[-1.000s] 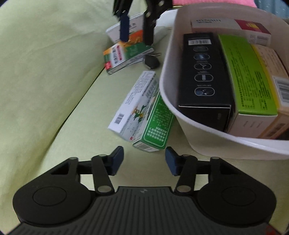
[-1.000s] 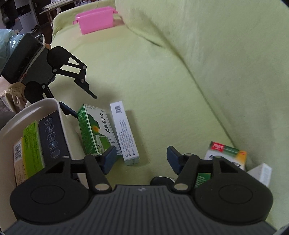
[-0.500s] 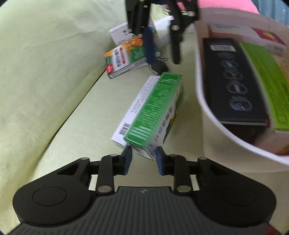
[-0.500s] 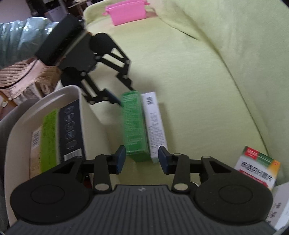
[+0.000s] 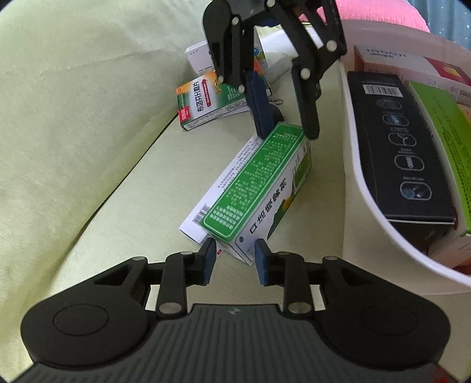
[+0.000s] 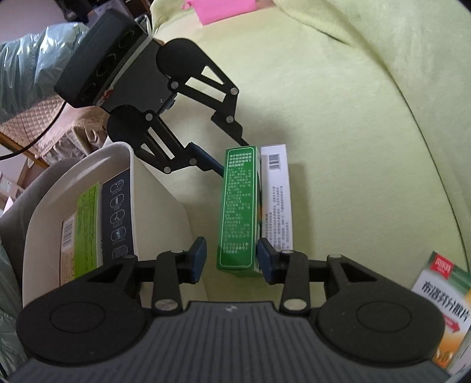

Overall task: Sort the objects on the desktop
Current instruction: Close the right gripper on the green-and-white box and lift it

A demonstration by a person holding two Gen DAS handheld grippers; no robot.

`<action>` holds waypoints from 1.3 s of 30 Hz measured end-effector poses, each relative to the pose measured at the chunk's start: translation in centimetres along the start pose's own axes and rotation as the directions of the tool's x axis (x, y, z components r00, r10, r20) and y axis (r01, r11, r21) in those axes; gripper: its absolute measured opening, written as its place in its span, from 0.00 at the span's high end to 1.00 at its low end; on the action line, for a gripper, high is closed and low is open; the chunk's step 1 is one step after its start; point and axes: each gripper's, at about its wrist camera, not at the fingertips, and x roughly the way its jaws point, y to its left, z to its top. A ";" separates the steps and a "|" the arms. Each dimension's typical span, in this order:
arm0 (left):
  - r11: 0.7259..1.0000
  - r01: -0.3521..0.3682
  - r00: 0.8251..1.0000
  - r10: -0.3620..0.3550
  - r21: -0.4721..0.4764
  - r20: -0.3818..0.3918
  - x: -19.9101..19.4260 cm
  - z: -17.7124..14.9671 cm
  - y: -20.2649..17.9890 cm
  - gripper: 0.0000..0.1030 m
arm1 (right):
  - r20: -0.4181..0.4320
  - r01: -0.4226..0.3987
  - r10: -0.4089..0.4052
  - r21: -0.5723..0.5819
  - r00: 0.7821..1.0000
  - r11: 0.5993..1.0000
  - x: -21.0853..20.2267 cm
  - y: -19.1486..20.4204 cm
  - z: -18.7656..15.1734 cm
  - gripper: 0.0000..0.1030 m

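Note:
A green medicine box (image 5: 259, 176) (image 6: 238, 206) stands on its long edge on the yellow-green sofa seat, with a white box (image 5: 217, 188) (image 6: 278, 200) lying against it. My left gripper (image 5: 234, 256) (image 6: 235, 159) is shut on one end of the green box, and both pads touch it. At the other end, my right gripper (image 6: 231, 259) (image 5: 287, 132) straddles the box, partly closed. Its right pad touches, and a narrow gap shows at its left pad. A white bin (image 5: 362, 206) (image 6: 164, 221) sits right beside the box.
The bin holds a black box (image 5: 403, 141), a lime-green box and others. An orange-and-green box (image 5: 206, 103) (image 6: 444, 306) and more white boxes lie behind the right gripper. The sofa backrest (image 5: 73, 117) rises along one side. A pink basket (image 6: 223, 8) sits far down the seat.
The green box went from lying flat to standing on its edge. Both grippers narrowed from wide open and moved up to the box's two ends.

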 end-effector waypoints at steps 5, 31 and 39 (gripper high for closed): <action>0.999 0.010 1.000 -0.010 0.047 -0.003 -0.2 0.3 0.3 0.53 | -0.061 0.003 -0.007 -0.074 0.998 0.997 0.9 0.9 1.9 0.73; 0.998 0.056 0.997 -0.054 0.034 -0.051 -0.1 -0.4 2.6 0.62 | -0.188 -0.030 0.031 0.008 0.982 1.000 1.2 -0.3 2.8 0.68; 0.998 0.048 0.998 -0.050 -0.035 -0.036 0.4 -1.1 4.6 0.71 | -0.172 0.064 -0.077 -0.083 0.982 0.995 0.7 0.5 3.7 0.73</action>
